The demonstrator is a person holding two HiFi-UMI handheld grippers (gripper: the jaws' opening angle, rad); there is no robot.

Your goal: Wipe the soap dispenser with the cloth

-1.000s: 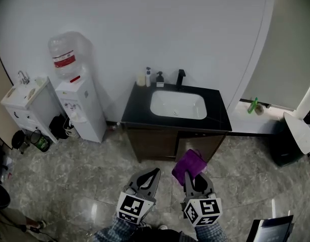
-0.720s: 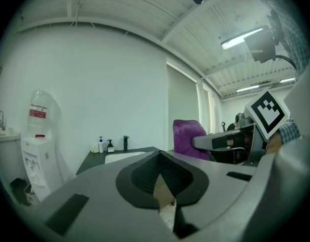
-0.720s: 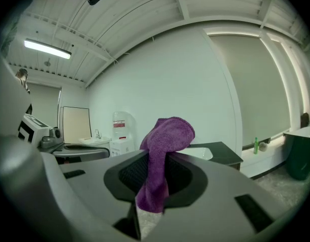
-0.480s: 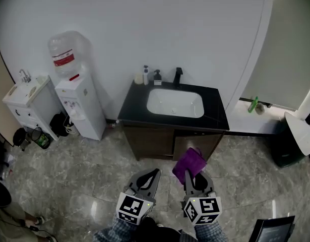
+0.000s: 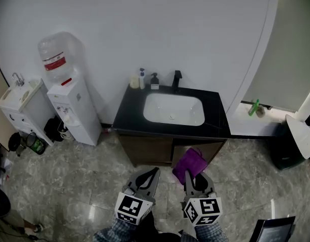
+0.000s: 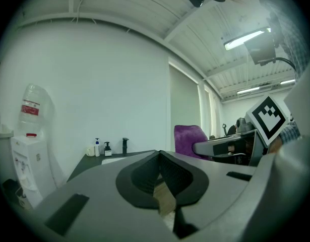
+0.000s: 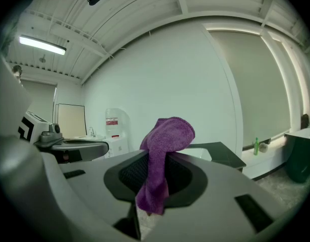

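Note:
A black pump soap dispenser stands at the back left of the black vanity top, beside a white bottle with a blue pump and a cream one. All are far ahead of both grippers. My right gripper is shut on a purple cloth, which bulges above its jaws in the right gripper view, cloth. My left gripper is shut on nothing. The left gripper view shows the dispensers small in the distance and the purple cloth to the right.
The vanity holds a white basin with a black faucet behind it. A white water cooler and a small white sink unit stand against the wall at left. A green bottle sits on the right ledge. Grey tiled floor lies between me and the vanity.
The vanity and the cooler have slid left and down in the head view and look slightly nearer. Both grippers keep their places and the cloth stays in the right one.

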